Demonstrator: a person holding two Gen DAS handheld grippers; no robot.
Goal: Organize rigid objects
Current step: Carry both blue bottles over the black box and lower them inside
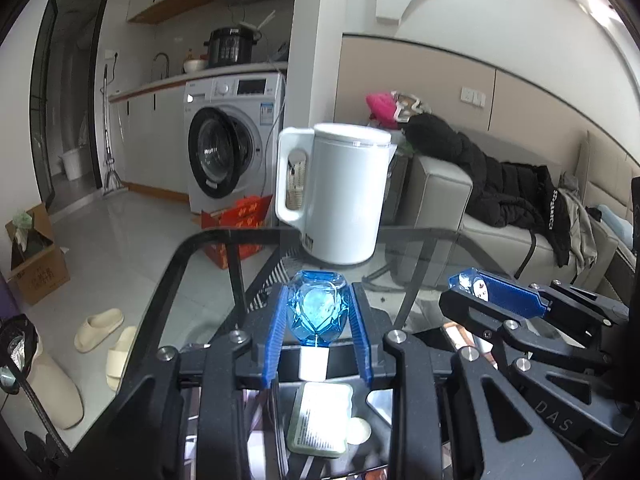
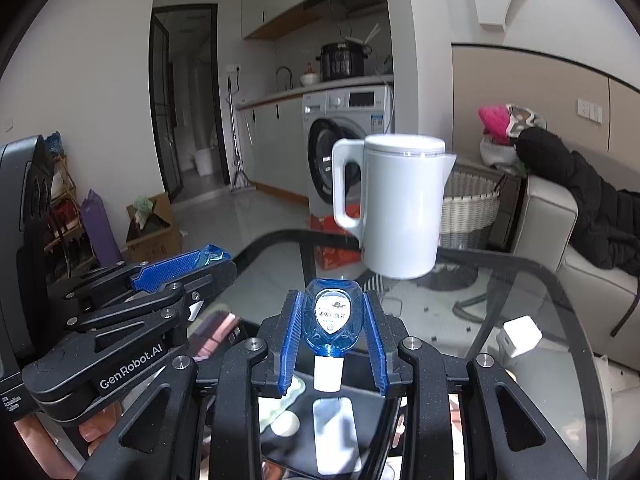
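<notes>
A faceted blue glass bottle (image 1: 318,314) lies between the blue pads of my left gripper (image 1: 319,292), which is shut on it, its white cap toward the camera. My right gripper (image 2: 332,296) is shut on a second blue bottle (image 2: 330,318) with a shield-shaped label, cap also toward the camera. Both grippers hover side by side over the glass table (image 1: 208,292). Each shows in the other's view: the right gripper (image 1: 466,280) on the right, the left gripper (image 2: 212,258) on the left. A white kettle (image 1: 340,192) stands upright on the table just beyond both bottles.
A small white cube (image 2: 520,336) sits on the glass at the right. A pale green packet (image 1: 320,420) lies below my left gripper. Behind the table are a washing machine (image 1: 236,140), a red box (image 1: 240,224) and a sofa (image 1: 500,216) with a black coat. Slippers (image 1: 100,328) lie on the floor.
</notes>
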